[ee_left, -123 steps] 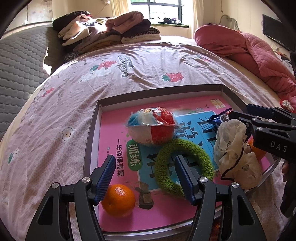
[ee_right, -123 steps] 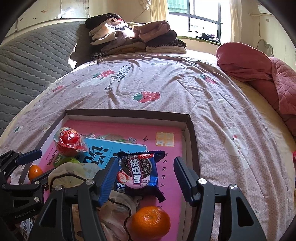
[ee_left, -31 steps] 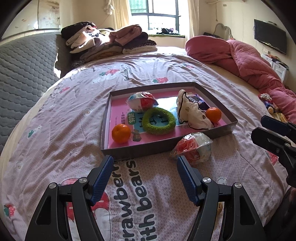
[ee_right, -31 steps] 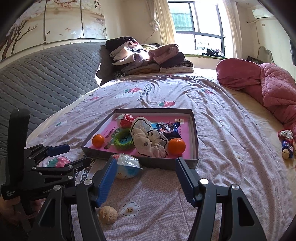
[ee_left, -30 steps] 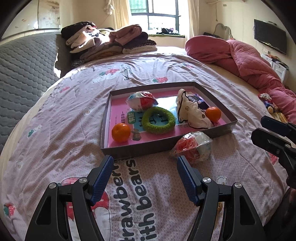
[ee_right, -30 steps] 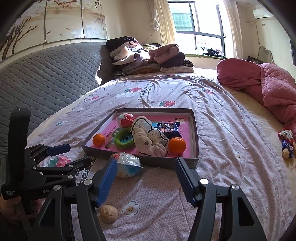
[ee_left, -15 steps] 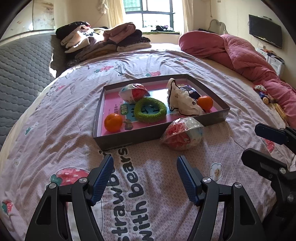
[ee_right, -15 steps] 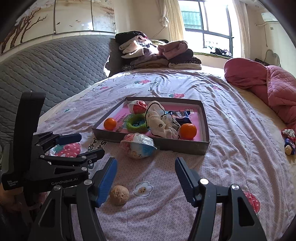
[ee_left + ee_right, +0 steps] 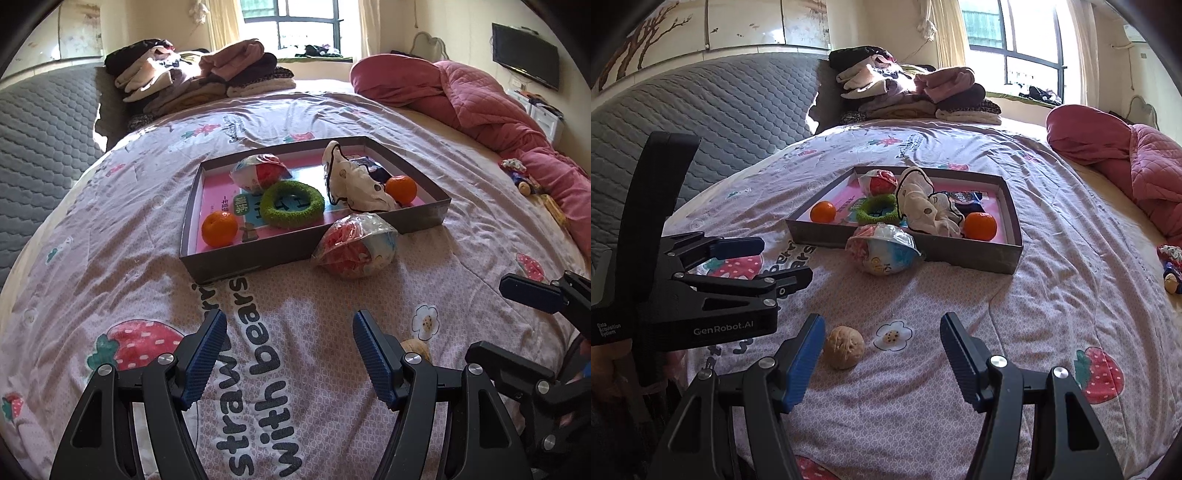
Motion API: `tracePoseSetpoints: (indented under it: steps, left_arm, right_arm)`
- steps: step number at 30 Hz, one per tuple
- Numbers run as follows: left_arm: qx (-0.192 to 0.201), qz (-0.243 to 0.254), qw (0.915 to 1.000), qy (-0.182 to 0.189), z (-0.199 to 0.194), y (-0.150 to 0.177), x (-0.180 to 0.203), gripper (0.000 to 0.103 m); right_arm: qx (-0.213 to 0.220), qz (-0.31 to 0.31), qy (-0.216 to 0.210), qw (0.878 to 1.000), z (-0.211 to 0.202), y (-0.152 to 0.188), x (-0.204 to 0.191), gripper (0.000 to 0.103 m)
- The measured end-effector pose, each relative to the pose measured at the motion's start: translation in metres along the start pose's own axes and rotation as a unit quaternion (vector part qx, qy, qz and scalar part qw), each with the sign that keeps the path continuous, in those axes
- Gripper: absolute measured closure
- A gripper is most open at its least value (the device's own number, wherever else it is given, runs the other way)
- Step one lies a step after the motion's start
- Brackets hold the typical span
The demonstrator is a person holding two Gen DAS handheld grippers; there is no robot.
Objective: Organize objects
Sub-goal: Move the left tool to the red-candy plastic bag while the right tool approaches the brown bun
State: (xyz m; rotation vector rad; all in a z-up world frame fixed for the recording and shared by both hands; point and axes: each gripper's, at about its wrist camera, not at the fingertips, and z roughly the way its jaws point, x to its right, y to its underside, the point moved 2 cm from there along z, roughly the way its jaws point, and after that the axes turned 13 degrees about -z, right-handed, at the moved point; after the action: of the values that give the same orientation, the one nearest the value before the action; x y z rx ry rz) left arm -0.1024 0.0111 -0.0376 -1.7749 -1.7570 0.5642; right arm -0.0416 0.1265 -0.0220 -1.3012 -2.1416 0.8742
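A grey tray (image 9: 236, 264) (image 9: 975, 258) lies on the bed. In it are two oranges (image 9: 219, 229) (image 9: 979, 226), a green ring (image 9: 293, 204), a wrapped red-and-white ball (image 9: 258, 173), a white scrunchie (image 9: 354, 181) and a cookie packet (image 9: 962, 195). A second wrapped ball (image 9: 356, 245) (image 9: 882, 249) lies on the sheet against the tray's front wall. A walnut (image 9: 844, 347) lies near the right gripper's left finger. My left gripper (image 9: 290, 354) and right gripper (image 9: 882, 354) are both open and empty, well back from the tray.
Folded clothes (image 9: 199, 77) are stacked at the head of the bed. A pink quilt (image 9: 480, 107) lies bunched along the right. Small toys (image 9: 1171, 266) lie at the right edge. A grey padded headboard (image 9: 720, 110) runs along the left.
Both grippers have pulled back from the tray and are now farther from it. The walnut has come into clearer view by the right gripper. The tray's objects have not moved.
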Motion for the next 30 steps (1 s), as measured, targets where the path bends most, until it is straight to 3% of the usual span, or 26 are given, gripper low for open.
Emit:
tracePoseSetpoints:
  steps: [10,30]
  left_arm:
    - [0.003,0.003,1.0,0.006,0.001,0.002,-0.001,0.031]
    - [-0.001,0.027,0.9987,0.043,0.018,0.0,0.01,0.031]
  right_arm:
    - [-0.021,-0.008,-0.005,1.0,0.009,0.014,-0.013,0.039]
    - [-0.022,-0.007,0.008,1.0,0.033,0.02,-0.022,0.039]
